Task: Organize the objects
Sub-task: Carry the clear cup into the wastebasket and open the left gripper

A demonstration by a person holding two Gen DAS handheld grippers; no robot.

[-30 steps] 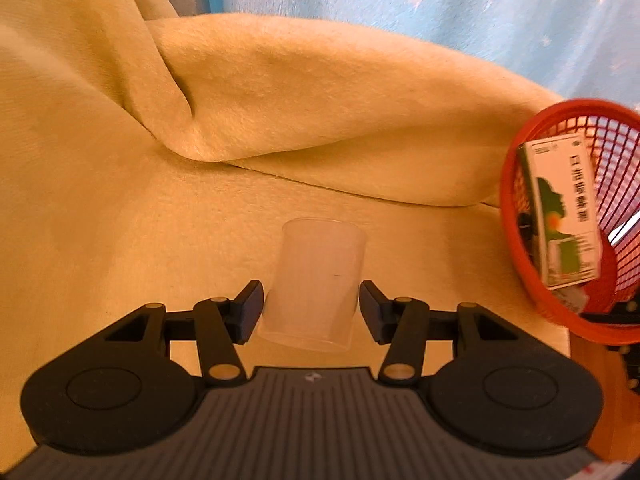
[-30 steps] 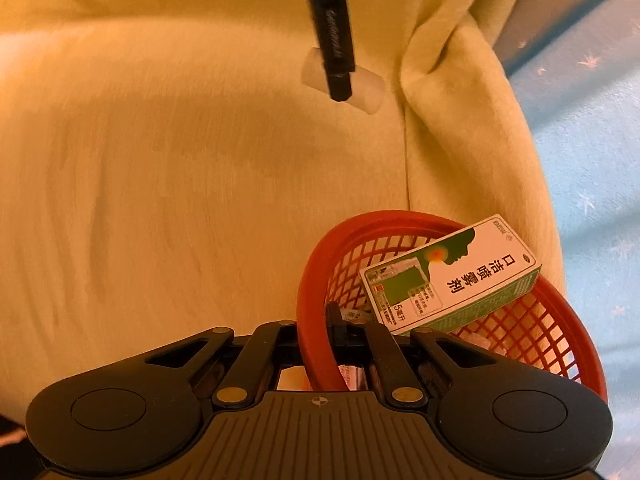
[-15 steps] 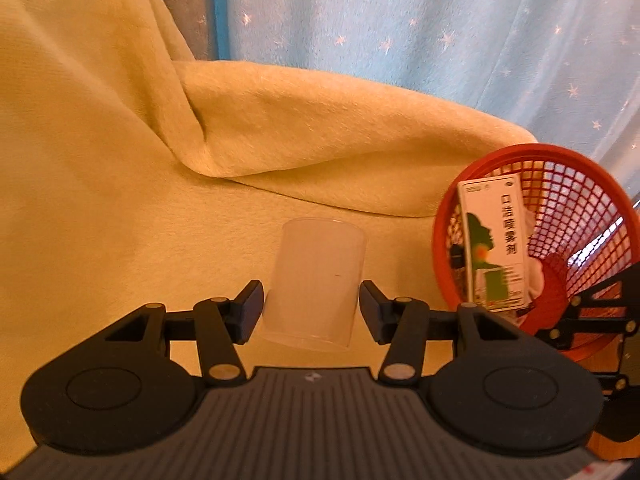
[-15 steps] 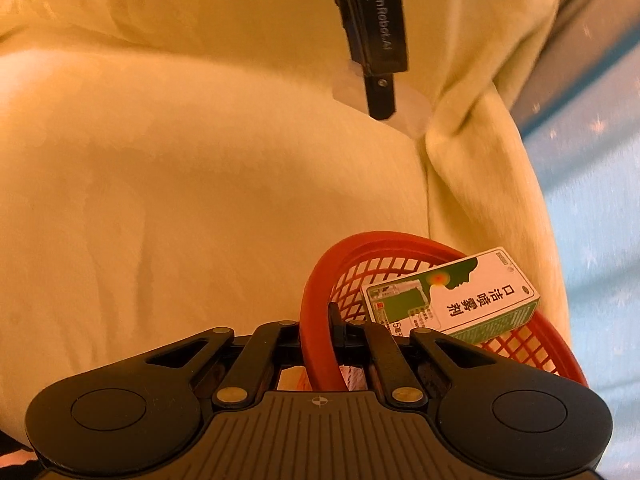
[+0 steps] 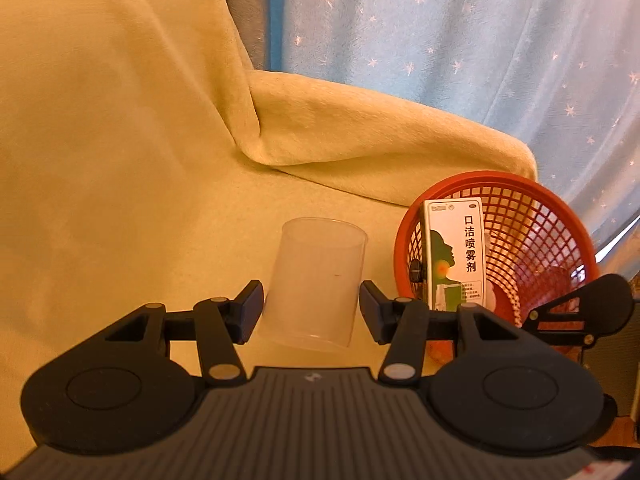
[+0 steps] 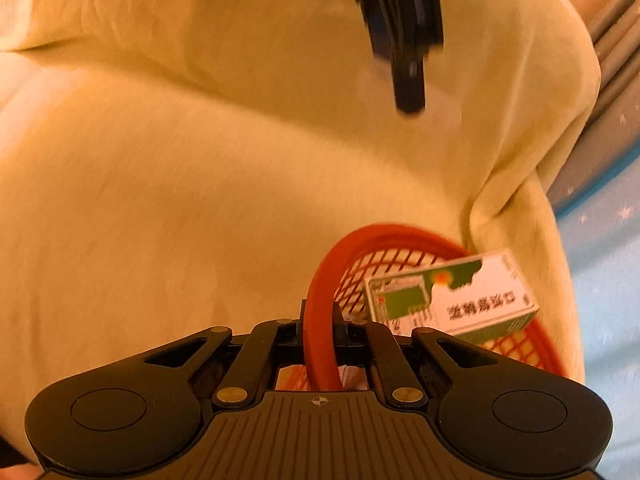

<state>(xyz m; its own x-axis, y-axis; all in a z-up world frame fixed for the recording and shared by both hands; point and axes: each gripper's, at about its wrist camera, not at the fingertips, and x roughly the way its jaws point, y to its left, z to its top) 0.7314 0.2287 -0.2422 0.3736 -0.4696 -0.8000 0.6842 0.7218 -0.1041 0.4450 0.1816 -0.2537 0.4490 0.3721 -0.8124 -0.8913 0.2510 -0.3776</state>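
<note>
Basket [image 5: 520,200] swung closer to left gripper [image 5: 312,308] clasping cup [image 5: 316,280]; right gripper [image 6: 319,320] clamped rim, box [image 5: 456,256] inside.

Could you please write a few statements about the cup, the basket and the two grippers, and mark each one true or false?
1. The left gripper has a clear plastic cup between its fingers. True.
2. The right gripper is shut on the rim of the red basket. True.
3. The basket is empty. False: a green and white box lies in it.
4. The cup already sits inside the basket. False: in the left wrist view it is beside the basket, over the yellow blanket.
</note>
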